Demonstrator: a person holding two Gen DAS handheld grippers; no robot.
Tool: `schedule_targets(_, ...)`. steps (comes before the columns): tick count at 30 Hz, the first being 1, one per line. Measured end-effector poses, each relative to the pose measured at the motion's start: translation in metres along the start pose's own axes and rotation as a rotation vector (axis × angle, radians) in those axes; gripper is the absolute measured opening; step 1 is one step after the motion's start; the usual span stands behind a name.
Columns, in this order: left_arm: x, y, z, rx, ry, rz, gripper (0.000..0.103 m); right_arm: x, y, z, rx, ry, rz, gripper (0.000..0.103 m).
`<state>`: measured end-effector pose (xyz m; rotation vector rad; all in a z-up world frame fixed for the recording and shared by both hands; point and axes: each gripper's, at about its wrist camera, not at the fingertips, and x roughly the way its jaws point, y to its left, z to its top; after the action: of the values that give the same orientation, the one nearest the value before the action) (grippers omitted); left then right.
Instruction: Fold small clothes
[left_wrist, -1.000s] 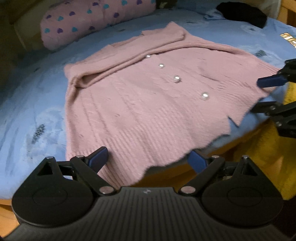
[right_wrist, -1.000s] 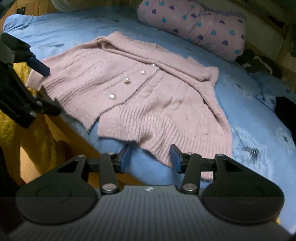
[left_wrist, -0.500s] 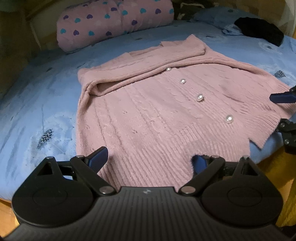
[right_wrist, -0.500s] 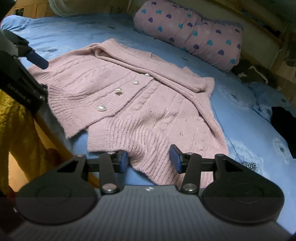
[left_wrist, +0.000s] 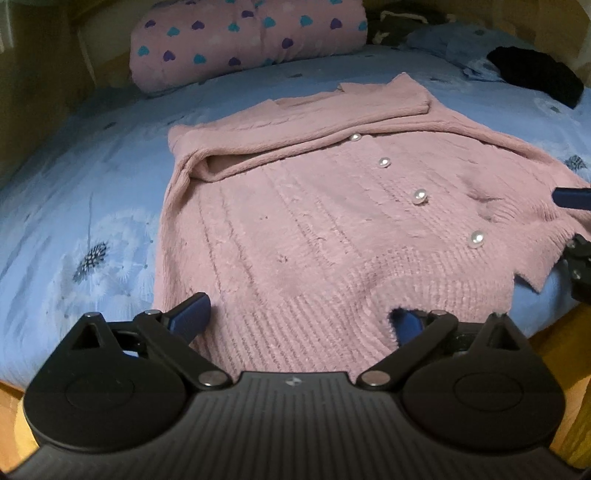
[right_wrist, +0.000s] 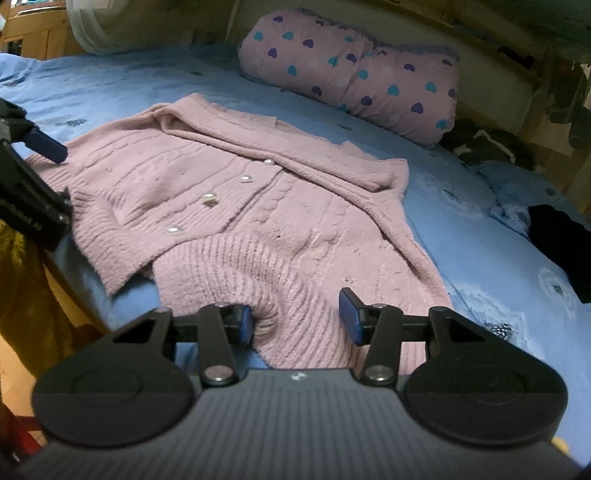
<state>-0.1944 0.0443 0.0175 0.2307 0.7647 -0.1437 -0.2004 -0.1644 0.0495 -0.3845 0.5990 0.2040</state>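
Observation:
A pink knitted cardigan (left_wrist: 314, 221) with pearl buttons lies flat on the blue bed sheet (left_wrist: 74, 221), its sleeves folded across the chest. It also shows in the right wrist view (right_wrist: 258, 221). My left gripper (left_wrist: 299, 317) is open, its fingers straddling one corner of the ribbed hem, the right finger partly under the fabric. My right gripper (right_wrist: 299, 317) is open around the other hem corner, where the knit bulges up between the fingers. Each gripper shows at the edge of the other's view.
A pink pillow (left_wrist: 243, 40) with coloured hearts lies at the head of the bed. A black garment (left_wrist: 535, 74) lies on the sheet beyond the cardigan. The wooden bed edge (left_wrist: 554, 332) runs just below the hem. Yellow fabric (right_wrist: 22, 288) hangs at the bedside.
Both grippers have moved forward onto the cardigan's hem. The hem now lies between the fingers of each, and the fabric bunches up at the right gripper.

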Motion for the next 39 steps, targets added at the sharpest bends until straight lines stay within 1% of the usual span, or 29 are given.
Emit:
schedule_targets(3,-0.002,0.000,-0.003,-0.001,-0.014,0.011,0.101,-0.005,0.002,-0.003,-0.026,-0.004,-0.034,0.049)
schedule_targets(6,-0.004,-0.006,-0.006,0.025,-0.042,0.033,0.100,-0.008,0.001,-0.007,-0.051,-0.005,-0.055,0.049)
schedule_targets(9,-0.006,-0.010,-0.007,0.037,-0.063,0.034,0.093,-0.004,-0.002,-0.006,-0.026,0.001,-0.044,0.049)
schedule_targets(11,-0.008,-0.011,-0.007,0.038,-0.074,0.020,0.079,-0.002,-0.003,-0.005,-0.011,0.002,-0.039,0.048)
schedule_targets(12,-0.009,-0.012,-0.007,0.041,-0.078,0.011,0.076,-0.001,-0.003,-0.004,-0.001,0.001,-0.038,0.048)
schedule_targets(13,-0.010,-0.014,-0.007,0.044,-0.081,0.003,0.069,0.000,-0.004,-0.004,0.010,0.000,-0.035,0.046)
schedule_targets(14,-0.011,-0.015,-0.007,0.047,-0.084,-0.008,0.060,0.000,-0.005,-0.003,0.016,-0.001,-0.030,0.038)
schedule_targets(15,-0.012,-0.016,-0.007,0.048,-0.086,-0.021,0.055,0.000,-0.005,-0.003,0.021,-0.002,-0.020,0.032)
schedule_targets(16,-0.013,-0.017,-0.006,0.046,-0.088,-0.033,0.047,0.000,-0.005,-0.003,0.024,-0.003,-0.011,0.024)
schedule_targets(17,-0.014,-0.019,-0.006,0.045,-0.089,-0.040,0.038,0.001,-0.004,-0.003,0.024,-0.003,-0.008,0.022)
schedule_targets(19,-0.017,-0.019,-0.005,0.041,-0.103,-0.049,0.028,0.000,-0.002,-0.003,0.014,-0.010,-0.017,0.018)
schedule_targets(20,-0.019,-0.020,-0.004,0.041,-0.114,-0.046,0.025,-0.001,-0.002,-0.002,0.014,-0.015,-0.022,0.017)
schedule_targets(25,-0.033,-0.016,0.009,0.035,-0.167,-0.019,0.021,-0.009,-0.005,0.006,0.017,-0.059,-0.045,0.015)
schedule_targets(32,-0.047,-0.009,0.035,0.032,-0.250,0.016,0.019,-0.015,-0.008,0.031,-0.038,-0.150,-0.095,0.015)
schedule_targets(35,-0.052,-0.008,0.052,0.054,-0.298,0.040,0.018,-0.014,-0.014,0.045,-0.054,-0.188,-0.110,0.015)
schedule_targets(39,-0.050,-0.002,0.078,0.048,-0.341,0.050,0.016,-0.008,-0.022,0.065,-0.078,-0.232,-0.118,0.015)
